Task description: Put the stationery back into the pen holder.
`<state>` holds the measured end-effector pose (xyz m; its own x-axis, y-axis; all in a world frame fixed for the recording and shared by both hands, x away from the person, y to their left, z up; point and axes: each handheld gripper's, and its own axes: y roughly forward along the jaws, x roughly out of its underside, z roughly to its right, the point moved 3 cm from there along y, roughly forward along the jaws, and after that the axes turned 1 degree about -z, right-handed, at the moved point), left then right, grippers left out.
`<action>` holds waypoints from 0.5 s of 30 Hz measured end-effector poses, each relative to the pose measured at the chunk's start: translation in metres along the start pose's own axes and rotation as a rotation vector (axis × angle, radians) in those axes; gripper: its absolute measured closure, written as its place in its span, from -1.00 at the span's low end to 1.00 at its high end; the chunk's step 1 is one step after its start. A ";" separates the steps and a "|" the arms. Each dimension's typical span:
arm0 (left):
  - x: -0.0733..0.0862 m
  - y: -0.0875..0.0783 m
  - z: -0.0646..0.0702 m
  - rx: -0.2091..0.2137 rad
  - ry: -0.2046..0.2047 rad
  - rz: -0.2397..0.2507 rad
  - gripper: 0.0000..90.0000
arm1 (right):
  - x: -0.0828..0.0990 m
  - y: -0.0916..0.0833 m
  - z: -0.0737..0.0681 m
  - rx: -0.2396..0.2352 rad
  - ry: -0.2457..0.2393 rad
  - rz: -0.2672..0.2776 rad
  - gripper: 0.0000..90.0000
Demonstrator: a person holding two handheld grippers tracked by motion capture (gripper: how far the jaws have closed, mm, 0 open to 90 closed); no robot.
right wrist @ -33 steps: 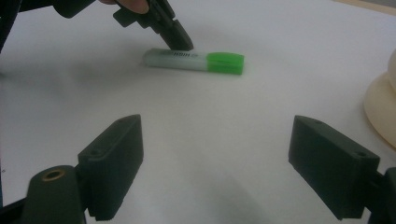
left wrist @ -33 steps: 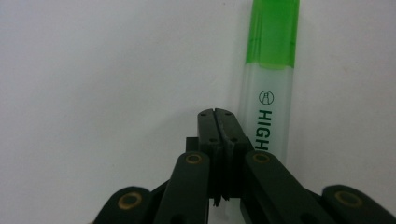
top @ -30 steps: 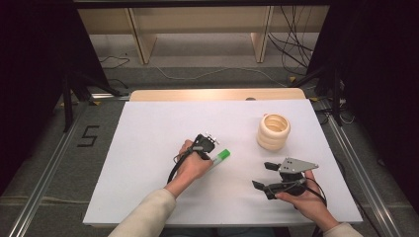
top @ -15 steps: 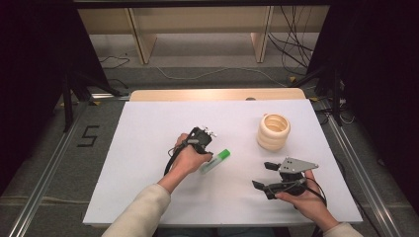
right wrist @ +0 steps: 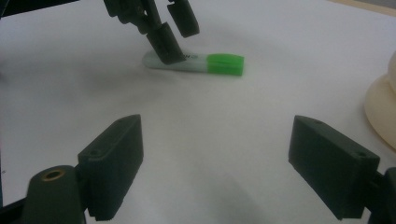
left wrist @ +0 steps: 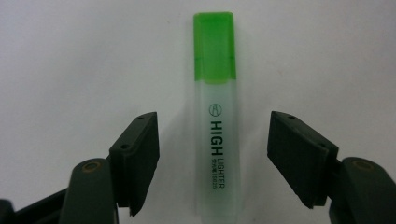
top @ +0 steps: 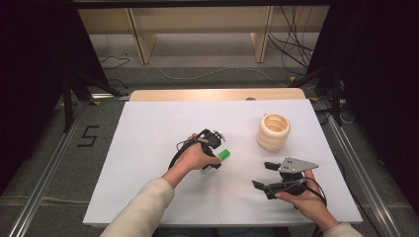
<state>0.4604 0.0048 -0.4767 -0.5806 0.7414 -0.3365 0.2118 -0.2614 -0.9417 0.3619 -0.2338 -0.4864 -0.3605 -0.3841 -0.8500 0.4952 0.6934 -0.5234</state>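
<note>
A highlighter (left wrist: 217,140) with a green cap and a clear body lies flat on the white table (top: 148,148). My left gripper (left wrist: 212,116) points down over it, a jaw on each side of the body and a gap on both sides. Its jaws have just been opening and the pads no longer touch the pen. From above, the left gripper (top: 213,164) stands mid-table with the highlighter (top: 223,155) poking out to its right. My right gripper (top: 263,175) rests open and empty near the front right. Its own view shows the highlighter (right wrist: 219,64) under the left gripper (right wrist: 180,46).
A cream stack of rings (top: 273,132) stands at the back right of the table, and its edge (right wrist: 383,107) is at the right of the right gripper view. A wooden strip (top: 212,95) borders the table's far edge. Dark floor and cables surround it.
The left jaws, shut on the highlighter a second ago, have spread apart, and the pen now lies loose on the table. The right hand has stayed put.
</note>
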 end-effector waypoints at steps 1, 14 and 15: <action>-0.001 0.002 0.001 0.000 -0.009 -0.001 -0.22 | 0.000 0.000 0.000 -0.001 0.000 -0.001 -0.58; -0.004 0.013 -0.001 0.025 -0.002 -0.093 0.02 | 0.000 0.000 0.000 -0.002 -0.004 0.004 -0.58; -0.004 0.014 -0.001 0.026 -0.015 -0.092 0.05 | 0.000 0.001 0.000 -0.003 -0.004 0.003 -0.58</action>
<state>0.4661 -0.0015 -0.4888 -0.6086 0.7536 -0.2486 0.1368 -0.2089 -0.9683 0.3624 -0.2334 -0.4864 -0.3554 -0.3843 -0.8521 0.4943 0.6964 -0.5203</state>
